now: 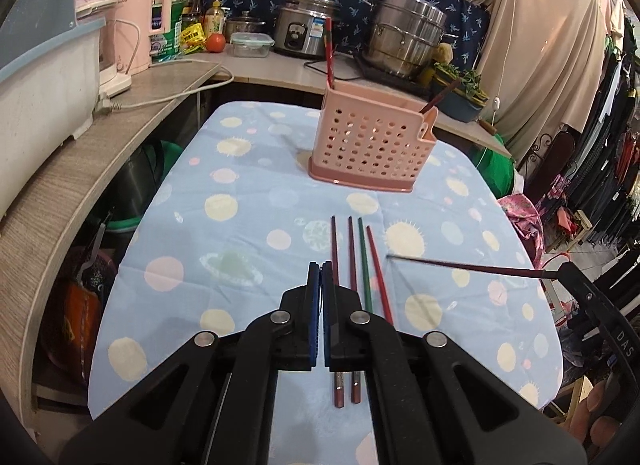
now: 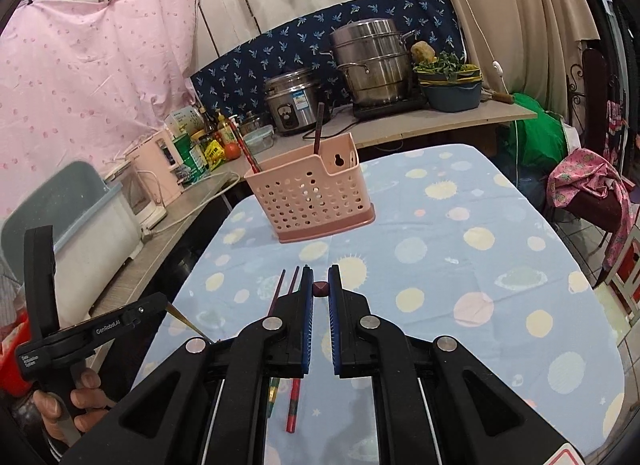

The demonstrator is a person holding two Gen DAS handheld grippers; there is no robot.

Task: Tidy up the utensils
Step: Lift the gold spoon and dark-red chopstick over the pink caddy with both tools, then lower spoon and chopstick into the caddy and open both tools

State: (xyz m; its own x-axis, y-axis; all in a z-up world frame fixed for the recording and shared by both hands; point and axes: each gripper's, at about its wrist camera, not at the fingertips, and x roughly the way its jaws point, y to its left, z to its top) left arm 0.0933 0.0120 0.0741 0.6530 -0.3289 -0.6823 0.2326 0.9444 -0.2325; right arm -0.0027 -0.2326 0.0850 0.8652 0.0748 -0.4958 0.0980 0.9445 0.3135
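Observation:
A pink perforated utensil holder [image 1: 370, 145] stands on the blue planet-print tablecloth [image 1: 248, 193] with two chopsticks upright in it; it also shows in the right wrist view [image 2: 312, 201]. Several chopsticks [image 1: 356, 265], red and green, lie side by side on the cloth just right of my left gripper [image 1: 321, 267], which is shut and empty above them. My right gripper [image 2: 320, 279] is shut on a dark red chopstick [image 2: 320, 289], seen end-on between the pads. In the left wrist view that chopstick [image 1: 472, 267] is held level above the cloth at the right.
A curved wooden counter [image 1: 60, 193] runs along the left with a white tub and pink kettle. Behind the table are a rice cooker [image 1: 306, 27], a steel steamer pot [image 1: 410, 39] and a bowl of greens. Clothes hang at the right.

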